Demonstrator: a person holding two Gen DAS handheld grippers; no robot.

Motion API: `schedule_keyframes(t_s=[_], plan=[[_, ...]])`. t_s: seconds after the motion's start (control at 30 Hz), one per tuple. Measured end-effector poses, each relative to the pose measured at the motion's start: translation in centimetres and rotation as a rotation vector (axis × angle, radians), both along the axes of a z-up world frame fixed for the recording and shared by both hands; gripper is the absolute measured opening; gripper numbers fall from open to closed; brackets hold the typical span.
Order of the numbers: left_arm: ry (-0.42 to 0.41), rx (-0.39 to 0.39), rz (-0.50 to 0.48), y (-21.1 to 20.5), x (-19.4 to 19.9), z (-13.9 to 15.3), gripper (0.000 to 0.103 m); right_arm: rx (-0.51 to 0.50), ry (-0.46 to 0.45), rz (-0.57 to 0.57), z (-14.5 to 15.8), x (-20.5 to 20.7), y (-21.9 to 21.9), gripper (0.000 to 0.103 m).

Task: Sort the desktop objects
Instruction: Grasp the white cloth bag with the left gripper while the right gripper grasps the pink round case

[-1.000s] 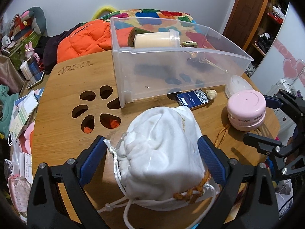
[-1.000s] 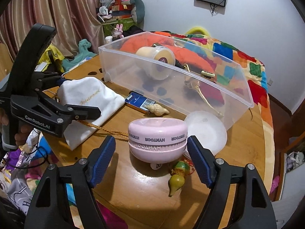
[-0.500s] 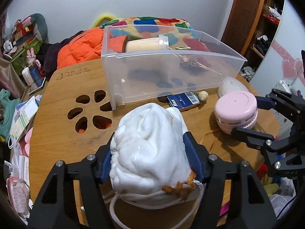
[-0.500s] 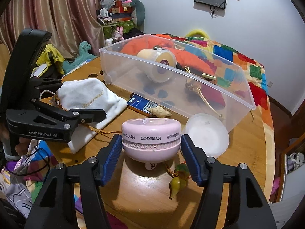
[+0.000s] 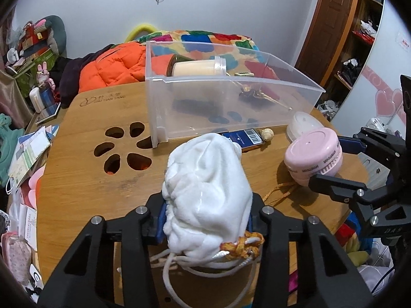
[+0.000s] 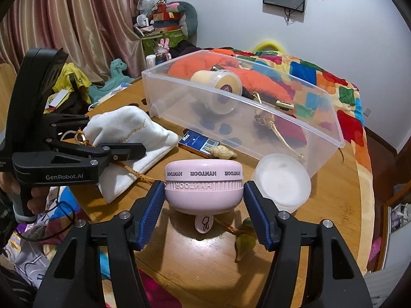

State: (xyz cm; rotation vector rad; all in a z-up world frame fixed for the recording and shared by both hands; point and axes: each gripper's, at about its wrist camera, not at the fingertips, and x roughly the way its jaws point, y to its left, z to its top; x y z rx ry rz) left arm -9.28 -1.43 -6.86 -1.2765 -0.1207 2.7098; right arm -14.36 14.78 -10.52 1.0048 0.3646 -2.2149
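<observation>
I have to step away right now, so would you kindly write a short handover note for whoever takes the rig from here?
Left tool: shut on the white drawstring pouch near its tied neck.
Right tool: pads on both sides of the pink round case, which looks lifted off the wooden table.
Clear plastic bin: already holds a cream jar on its side and a few small trinkets.
Still on the table: frosted round lid, blue card, small shell, green charm.
Left to do: put pouch and case in the bin, then the loose items.
</observation>
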Motion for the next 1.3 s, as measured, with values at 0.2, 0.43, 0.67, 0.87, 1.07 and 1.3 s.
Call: schedule_keyframes(t_s=[0.2, 0.43, 0.67, 0.87, 1.07, 1.3], plan=[[0.028, 0.013, 0.019, -0.4, 0.6, 0.7, 0.04, -0.014, 0.004, -0.003, 0.6, 0.3, 0.6, 0.059], [0.055, 0.017, 0.04, -0.7, 1.4, 1.4, 0.04, -0.032, 0.003, -0.014, 1.1, 0.3, 1.3, 0.059], [0.095, 0.011, 0.055, -1.0, 2.2, 2.7, 0.04, -0.037, 0.02, -0.015, 1.8, 0.9, 1.8, 0.059], [0.13, 0.002, 0.055, -0.7, 2.5, 4.0, 0.04, -0.047, 0.033, -0.019, 2.3, 1.3, 2.1, 0.059], [0.158, -0.003, 0.049, -0.3, 2.7, 5.1, 0.04, -0.047, 0.047, -0.024, 2.8, 1.3, 2.4, 0.059], [0.186, -0.006, 0.039, 0.2, 2.4, 6.2, 0.04, -0.056, 0.071, -0.035, 3.9, 0.8, 2.9, 0.059]])
